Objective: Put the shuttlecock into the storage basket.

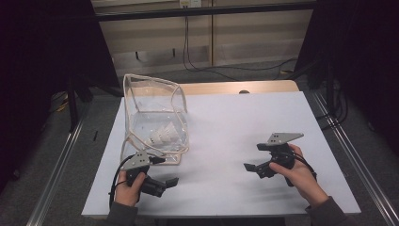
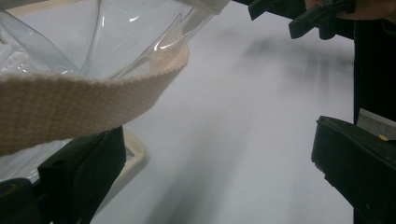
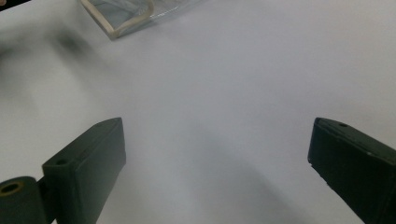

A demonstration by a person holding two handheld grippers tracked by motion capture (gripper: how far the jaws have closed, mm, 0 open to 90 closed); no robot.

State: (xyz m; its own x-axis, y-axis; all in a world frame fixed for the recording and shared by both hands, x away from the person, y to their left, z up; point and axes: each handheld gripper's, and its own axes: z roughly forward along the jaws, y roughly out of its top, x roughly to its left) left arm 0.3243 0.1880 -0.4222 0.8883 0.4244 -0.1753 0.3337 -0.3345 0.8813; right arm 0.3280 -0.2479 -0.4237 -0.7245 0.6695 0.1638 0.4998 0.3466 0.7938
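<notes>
A clear plastic bag [image 1: 155, 113] with cream fabric trim stands open on the left of the white table [image 1: 235, 117]. White shuttlecocks [image 1: 162, 135] lie inside it. My left gripper [image 1: 165, 170] is held just in front of the bag's near corner, pointing right, jaws wide open. In the left gripper view, my left gripper [image 2: 215, 154] has the bag's cream strap [image 2: 70, 100] crossing close above its left jaw, with nothing held. My right gripper [image 1: 251, 156] hovers at the table's right, pointing left, open. In the right gripper view, my right gripper [image 3: 215, 144] faces bare table, with the bag's corner [image 3: 126, 16] far off.
The table's bare wooden end [image 1: 235, 87] shows at the far side. Metal rails [image 1: 56, 165] run along both sides of the table, with dark curtains and cables [image 1: 211, 66] on the floor behind. The other hand's gripper [image 2: 317, 16] appears at the top right of the left gripper view.
</notes>
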